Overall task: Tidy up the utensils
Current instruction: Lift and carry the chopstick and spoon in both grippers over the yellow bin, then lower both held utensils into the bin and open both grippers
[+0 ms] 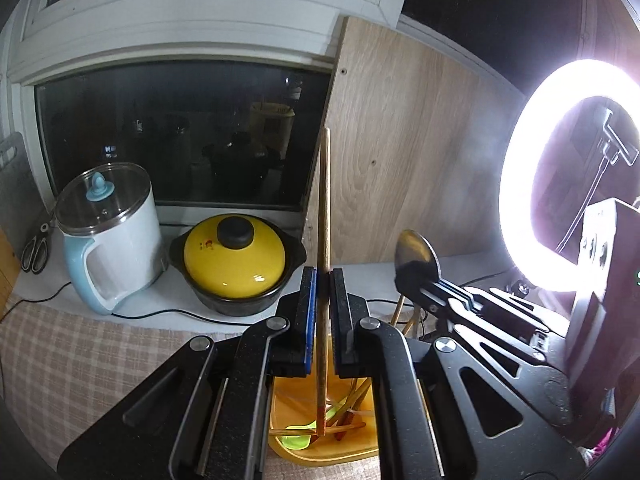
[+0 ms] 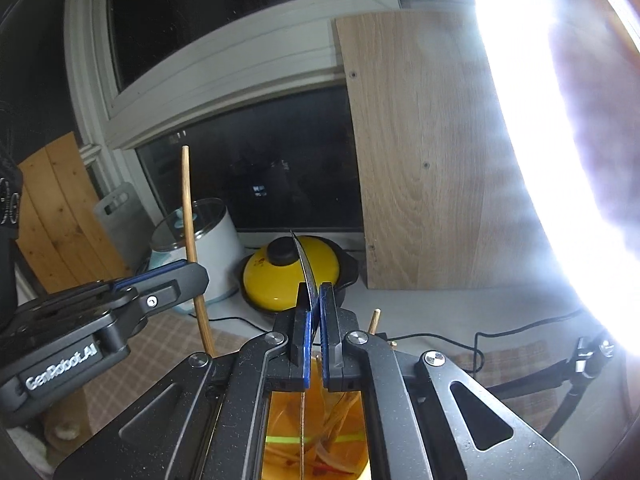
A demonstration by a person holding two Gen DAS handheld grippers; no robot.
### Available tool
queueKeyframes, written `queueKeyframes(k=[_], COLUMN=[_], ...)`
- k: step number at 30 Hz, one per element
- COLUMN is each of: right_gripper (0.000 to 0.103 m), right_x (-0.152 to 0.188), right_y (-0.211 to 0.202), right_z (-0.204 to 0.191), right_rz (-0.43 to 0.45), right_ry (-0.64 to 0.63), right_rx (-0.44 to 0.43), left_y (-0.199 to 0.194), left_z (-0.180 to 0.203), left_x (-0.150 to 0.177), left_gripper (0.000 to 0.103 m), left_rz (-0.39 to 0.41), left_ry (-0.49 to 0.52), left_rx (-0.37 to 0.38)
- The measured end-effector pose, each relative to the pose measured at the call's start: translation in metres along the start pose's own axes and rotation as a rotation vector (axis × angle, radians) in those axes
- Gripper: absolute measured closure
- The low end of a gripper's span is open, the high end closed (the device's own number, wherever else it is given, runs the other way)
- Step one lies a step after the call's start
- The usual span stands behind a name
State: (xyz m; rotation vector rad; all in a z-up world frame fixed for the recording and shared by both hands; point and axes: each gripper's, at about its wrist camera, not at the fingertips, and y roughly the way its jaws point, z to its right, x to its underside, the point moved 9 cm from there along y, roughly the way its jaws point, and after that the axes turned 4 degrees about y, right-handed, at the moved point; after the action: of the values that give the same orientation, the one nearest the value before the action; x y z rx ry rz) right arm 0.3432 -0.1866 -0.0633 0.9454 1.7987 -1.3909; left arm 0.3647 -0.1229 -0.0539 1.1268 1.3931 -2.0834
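My left gripper (image 1: pixel 323 280) is shut on a long wooden chopstick (image 1: pixel 325 200), held upright with its lower end down in an orange utensil holder (image 1: pixel 280 432) that holds more chopsticks and a green spoon. My right gripper (image 2: pixel 314 300) is shut on a metal spoon (image 2: pixel 303 264), bowl up and seen edge-on, above the same orange holder (image 2: pixel 280 420). In the left wrist view the right gripper (image 1: pixel 416 276) and the spoon bowl (image 1: pixel 416 248) are just to the right. In the right wrist view the left gripper (image 2: pixel 192 276) and its chopstick (image 2: pixel 190 216) are at the left.
A yellow-lidded black clay pot (image 1: pixel 236 264) and a white-and-blue electric kettle (image 1: pixel 112 236) stand at the back by the window. Scissors (image 1: pixel 36 248) lie far left. A wooden board (image 1: pixel 400 160) leans at the back. A bright ring light (image 1: pixel 560 176) is at the right. Cables cross the checked cloth.
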Motion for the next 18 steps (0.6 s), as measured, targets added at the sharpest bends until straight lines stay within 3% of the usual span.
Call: queueKeyframes(k=[18], right_gripper=[0.101], right_x=[0.023], right_y=[0.008], right_z=[0.010], right_rz=[-0.045], right_ry=[0.010], right_rx=[-0.029], left_y=[0.008], left_z=[-0.003], left_x=[0.023], left_gripper=[0.099], left_rz=[-0.044], left_ry=[0.006], left_rx=[-0.001])
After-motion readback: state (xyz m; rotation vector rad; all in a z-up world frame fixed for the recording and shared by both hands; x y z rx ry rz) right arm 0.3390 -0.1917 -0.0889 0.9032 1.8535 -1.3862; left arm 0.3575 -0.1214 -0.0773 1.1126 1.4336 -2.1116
